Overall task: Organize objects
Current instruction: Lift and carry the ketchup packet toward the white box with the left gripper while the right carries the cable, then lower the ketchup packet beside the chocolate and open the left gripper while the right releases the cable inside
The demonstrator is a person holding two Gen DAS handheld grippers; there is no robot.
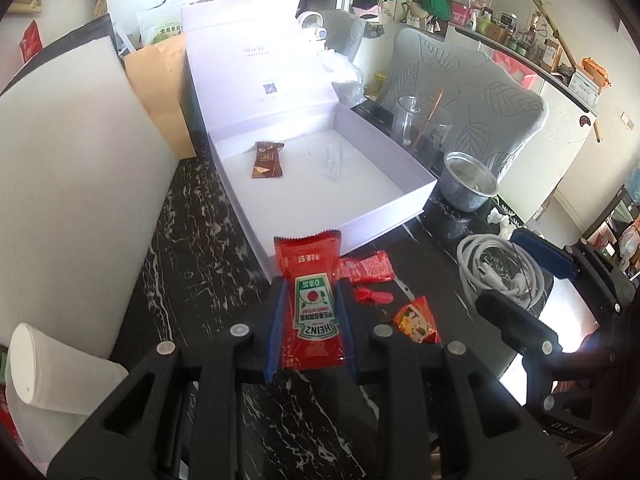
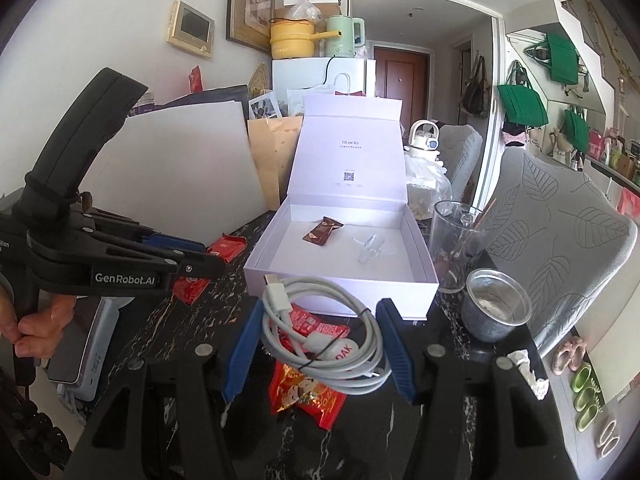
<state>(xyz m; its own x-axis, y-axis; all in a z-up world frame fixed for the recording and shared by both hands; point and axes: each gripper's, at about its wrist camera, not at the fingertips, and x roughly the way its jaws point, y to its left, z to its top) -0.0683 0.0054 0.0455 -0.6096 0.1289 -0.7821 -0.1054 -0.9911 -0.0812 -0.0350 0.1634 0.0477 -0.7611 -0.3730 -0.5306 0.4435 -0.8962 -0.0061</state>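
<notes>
The left gripper (image 1: 310, 304) is pinching a red Heinz ketchup packet (image 1: 310, 304) between its blue pads, holding it above the black marble table (image 1: 192, 264), just in front of the open white box (image 1: 384, 216). The right gripper (image 2: 320, 340) is clamping a coiled white cable (image 2: 340, 344), lifted over two red snack packets (image 2: 306, 396). Inside the box are lying a brown sachet (image 1: 267, 160) and what looks like a clear plastic piece (image 1: 330, 160). A metal cup (image 2: 496, 306) is standing just beside the box.
</notes>
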